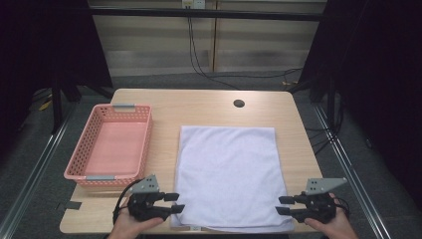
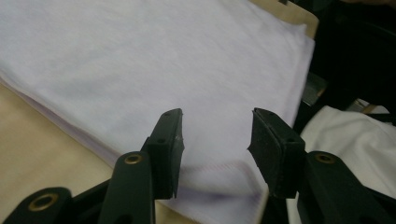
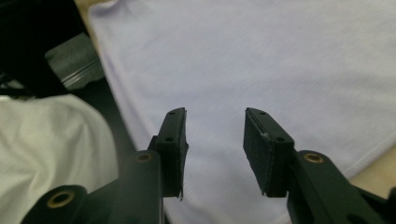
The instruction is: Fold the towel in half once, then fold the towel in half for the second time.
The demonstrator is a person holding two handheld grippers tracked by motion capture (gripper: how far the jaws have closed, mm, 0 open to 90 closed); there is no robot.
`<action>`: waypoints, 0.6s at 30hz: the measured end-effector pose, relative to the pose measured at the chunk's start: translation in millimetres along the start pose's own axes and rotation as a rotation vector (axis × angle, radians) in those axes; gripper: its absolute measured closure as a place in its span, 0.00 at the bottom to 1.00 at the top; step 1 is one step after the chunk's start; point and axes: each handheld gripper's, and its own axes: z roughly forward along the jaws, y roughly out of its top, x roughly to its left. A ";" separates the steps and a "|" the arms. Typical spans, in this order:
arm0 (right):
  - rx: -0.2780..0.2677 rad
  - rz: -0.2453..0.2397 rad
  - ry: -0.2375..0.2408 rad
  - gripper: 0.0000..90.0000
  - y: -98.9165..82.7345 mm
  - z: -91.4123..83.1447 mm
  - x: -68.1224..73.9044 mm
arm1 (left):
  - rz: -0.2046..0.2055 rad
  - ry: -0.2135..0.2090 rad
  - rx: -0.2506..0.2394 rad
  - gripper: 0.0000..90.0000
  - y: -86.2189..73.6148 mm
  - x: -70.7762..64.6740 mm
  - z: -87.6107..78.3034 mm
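While both grippers, left gripper [image 1: 173, 202] and right gripper [image 1: 283, 205], hover spread and empty at the towel's [image 1: 229, 172] near bench-edge corners, pinching one layer risks uneven lifting.

From up high I see the tabletop [image 1: 209, 107] evenly lit from overhead, its surroundings falling dark. My left tongs [image 2: 215, 140] and right tongs [image 3: 214, 140] look soft-edged, and the towel [image 2: 140, 60] beyond them is slightly blurred, without glare.
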 end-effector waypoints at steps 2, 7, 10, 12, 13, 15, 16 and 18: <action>-0.019 0.013 -0.035 0.65 7.2 9.2 -11.2 | -0.029 0.033 0.012 0.62 12.3 16.2 14.6; 0.025 0.016 -0.081 0.61 24.6 36.4 -36.7 | -0.046 0.095 0.045 0.62 34.0 43.2 44.2; 0.068 0.010 -0.116 0.59 33.6 56.6 -54.0 | -0.053 0.129 0.080 0.62 39.0 57.0 60.6; 0.084 0.025 -0.143 0.58 39.7 69.2 -64.8 | -0.078 0.140 0.089 0.61 39.0 66.4 69.2; 0.089 0.027 -0.151 0.58 43.0 74.5 -69.4 | -0.090 0.152 0.109 0.59 38.0 70.7 73.0; 0.079 0.034 -0.186 0.58 47.8 84.4 -75.6 | -0.062 0.160 0.107 0.60 35.8 70.3 73.1; 0.078 0.041 -0.190 0.57 48.1 88.5 -78.0 | -0.053 0.164 0.110 0.59 34.9 68.8 73.1; 0.084 0.019 -0.224 0.59 46.6 94.1 -75.6 | -0.022 0.211 0.115 0.70 32.8 64.4 73.0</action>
